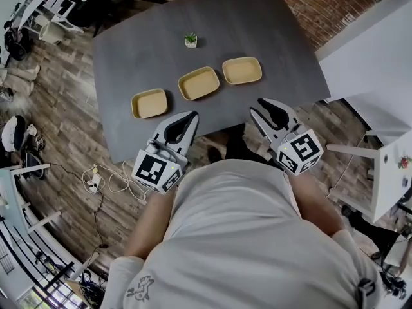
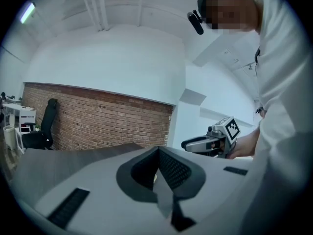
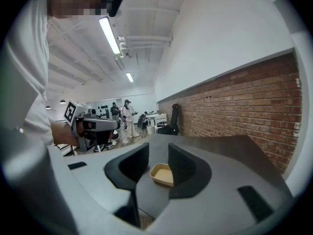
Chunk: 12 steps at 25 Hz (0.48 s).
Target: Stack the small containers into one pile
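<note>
Person is holding two grippers above the near edge of a grey table (image 1: 129, 50), where three yellow containers are lying apart in a row: left container (image 1: 149, 103), middle container (image 1: 199, 83), right container (image 1: 242, 70). The left gripper (image 1: 191, 116) is keeping its jaws together on nothing. The right gripper (image 1: 265, 106) is holding its jaws apart and empty, a container showing far beyond the gap. A plant (image 1: 191, 40) is standing behind the row.

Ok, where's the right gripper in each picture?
Head view: right gripper, right of middle, by the table's near edge.
Left gripper view: right gripper at the right, held in a hand.
Right gripper view: right gripper, its own open jaws, bottom middle.
Shared landmark: the brick wall, in all three.
</note>
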Each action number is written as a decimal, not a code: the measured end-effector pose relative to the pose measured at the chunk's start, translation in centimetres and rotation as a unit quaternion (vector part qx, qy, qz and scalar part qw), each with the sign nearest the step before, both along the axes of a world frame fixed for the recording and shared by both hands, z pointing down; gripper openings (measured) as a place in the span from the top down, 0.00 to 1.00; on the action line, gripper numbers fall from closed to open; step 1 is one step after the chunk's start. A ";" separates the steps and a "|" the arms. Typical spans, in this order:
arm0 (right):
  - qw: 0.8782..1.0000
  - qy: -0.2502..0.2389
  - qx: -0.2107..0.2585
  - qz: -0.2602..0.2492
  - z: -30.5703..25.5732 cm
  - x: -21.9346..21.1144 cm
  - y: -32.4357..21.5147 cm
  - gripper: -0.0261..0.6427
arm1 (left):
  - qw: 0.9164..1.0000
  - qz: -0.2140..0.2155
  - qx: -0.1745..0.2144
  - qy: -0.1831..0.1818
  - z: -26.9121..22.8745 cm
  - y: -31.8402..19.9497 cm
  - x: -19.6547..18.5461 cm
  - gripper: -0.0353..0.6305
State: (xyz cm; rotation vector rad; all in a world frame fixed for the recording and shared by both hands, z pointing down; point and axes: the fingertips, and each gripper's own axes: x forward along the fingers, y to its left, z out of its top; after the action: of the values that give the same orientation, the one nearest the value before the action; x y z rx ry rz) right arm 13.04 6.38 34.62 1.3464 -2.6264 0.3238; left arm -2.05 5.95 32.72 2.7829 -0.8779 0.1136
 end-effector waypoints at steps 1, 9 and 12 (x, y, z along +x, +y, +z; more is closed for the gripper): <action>1.000 -0.002 -0.003 0.000 0.1 0.2 -0.4 0.77 | 1.000 -0.002 -0.003 0.000 0.0 -0.2 0.1 0.93; 0.999 0.000 -0.033 -0.009 1.9 1.2 -3.9 0.77 | 0.999 -0.014 -0.033 0.002 1.3 -2.9 0.5 0.93; 0.999 0.003 -0.047 -0.011 3.1 2.3 -5.4 0.77 | 0.999 -0.017 -0.042 -0.001 1.9 -4.3 1.3 0.93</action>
State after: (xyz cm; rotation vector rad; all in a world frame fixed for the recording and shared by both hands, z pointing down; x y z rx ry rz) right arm 15.29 1.01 37.71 1.2858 -2.5836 0.4341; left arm -0.76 1.68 34.61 2.6894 -0.8993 0.1438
